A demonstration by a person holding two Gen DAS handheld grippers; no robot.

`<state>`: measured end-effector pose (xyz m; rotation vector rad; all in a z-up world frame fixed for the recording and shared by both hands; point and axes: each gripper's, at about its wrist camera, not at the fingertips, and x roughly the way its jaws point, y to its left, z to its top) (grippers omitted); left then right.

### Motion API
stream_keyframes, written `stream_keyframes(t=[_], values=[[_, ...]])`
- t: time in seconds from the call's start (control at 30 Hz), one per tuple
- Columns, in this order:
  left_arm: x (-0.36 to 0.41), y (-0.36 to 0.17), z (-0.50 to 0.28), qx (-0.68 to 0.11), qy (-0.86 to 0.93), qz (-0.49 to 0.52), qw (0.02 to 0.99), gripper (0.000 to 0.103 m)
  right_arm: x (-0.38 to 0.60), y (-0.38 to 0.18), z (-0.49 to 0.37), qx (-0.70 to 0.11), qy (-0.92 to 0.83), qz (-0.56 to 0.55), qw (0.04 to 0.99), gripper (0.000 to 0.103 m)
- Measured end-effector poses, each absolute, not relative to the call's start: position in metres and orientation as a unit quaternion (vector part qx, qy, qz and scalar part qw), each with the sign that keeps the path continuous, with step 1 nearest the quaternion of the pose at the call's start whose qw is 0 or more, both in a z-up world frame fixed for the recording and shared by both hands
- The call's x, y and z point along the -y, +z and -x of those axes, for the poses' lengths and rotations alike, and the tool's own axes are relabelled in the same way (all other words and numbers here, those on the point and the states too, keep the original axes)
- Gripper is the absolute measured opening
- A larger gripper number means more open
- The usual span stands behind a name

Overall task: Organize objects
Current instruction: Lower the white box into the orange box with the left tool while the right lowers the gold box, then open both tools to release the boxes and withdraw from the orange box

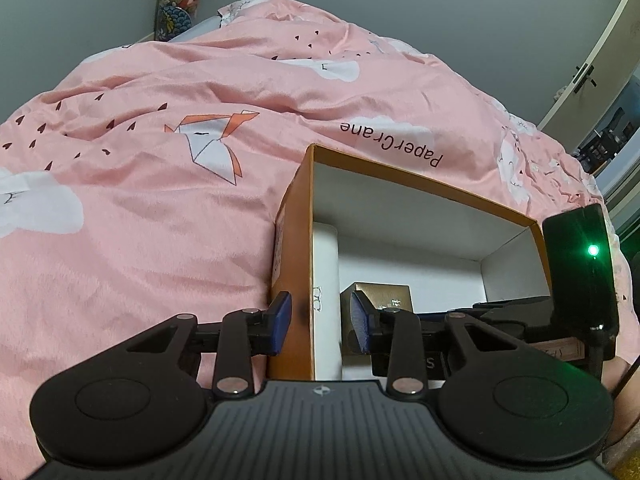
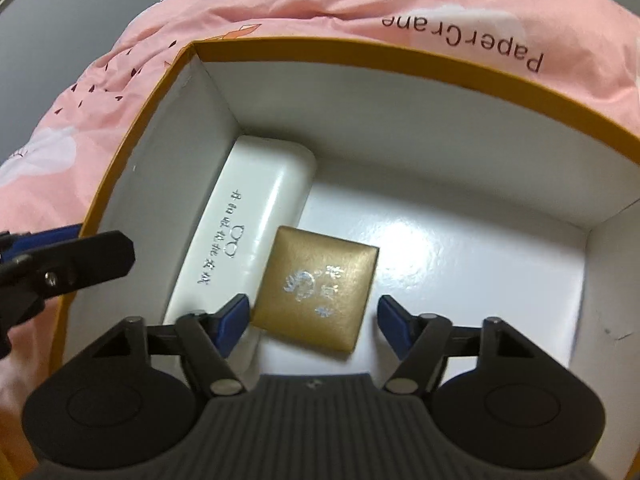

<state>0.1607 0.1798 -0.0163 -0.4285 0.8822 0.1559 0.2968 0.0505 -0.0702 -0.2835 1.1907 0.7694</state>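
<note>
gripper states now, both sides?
Left gripper: jaws straddle the orange box wall; contact unclear.
Right gripper: open around the gold box, not gripping.

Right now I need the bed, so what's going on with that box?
A person is tidying small things into an orange box on the pink duvet. The left gripper straddles the box's side wall. The right gripper hangs open around a gold box on the floor inside, pads not touching it. A white glasses case lies beside it.
</note>
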Motion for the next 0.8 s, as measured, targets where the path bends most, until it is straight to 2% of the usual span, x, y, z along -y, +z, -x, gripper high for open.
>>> stream_keyframes(t=[0.3, 0.53, 0.8], values=[[-0.178, -0.010, -0.147, -0.412, 0.075, 0.213, 0.883, 0.039, -0.017, -0.031, -0.287, -0.527, 0.357, 0.102, 0.765, 0.064], [-0.180, -0.010, -0.138, -0.409, 0.074, 0.224, 0.882, 0.039, 0.001, -0.035, -0.288, -0.614, 0.371, 0.015, 0.696, 0.063], [-0.181, -0.013, -0.137, -0.410, 0.075, 0.229, 0.880, 0.039, -0.013, -0.059, -0.299, -0.666, 0.357, -0.016, 0.654, 0.063]])
